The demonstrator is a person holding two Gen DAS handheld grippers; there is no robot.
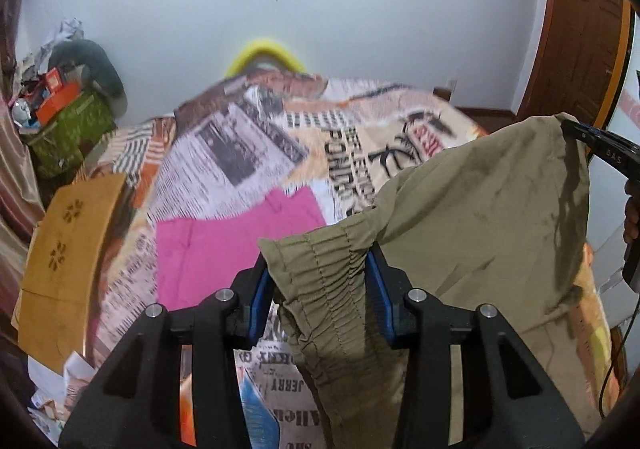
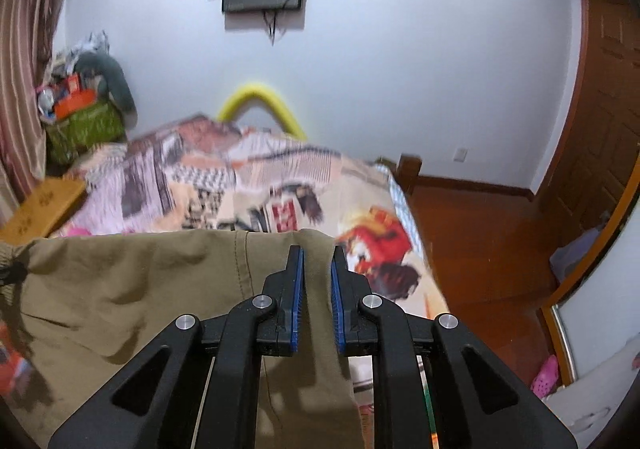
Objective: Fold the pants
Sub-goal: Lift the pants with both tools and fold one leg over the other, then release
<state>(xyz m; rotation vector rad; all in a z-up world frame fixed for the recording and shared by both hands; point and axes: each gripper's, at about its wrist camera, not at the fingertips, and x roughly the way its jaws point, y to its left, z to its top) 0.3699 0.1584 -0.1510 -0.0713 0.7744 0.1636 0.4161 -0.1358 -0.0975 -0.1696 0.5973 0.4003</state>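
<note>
The olive-green pants point(image 1: 472, 217) hang in the air above the bed, stretched between my two grippers. My left gripper point(image 1: 320, 277) is shut on the gathered elastic waistband point(image 1: 332, 289). In the left wrist view the right gripper point(image 1: 576, 131) pinches the far top corner of the pants. In the right wrist view my right gripper point(image 2: 317, 269) is shut on a fold at the top edge of the pants point(image 2: 132, 289), which spread out to the left.
The bed wears a newspaper-print sheet point(image 1: 256, 153). A pink garment point(image 1: 224, 249) lies flat on it. A wooden board point(image 1: 68, 249) stands at the bed's left, a green box of clutter point(image 1: 68, 129) behind. Wooden floor point(image 2: 480, 249) and a door lie to the right.
</note>
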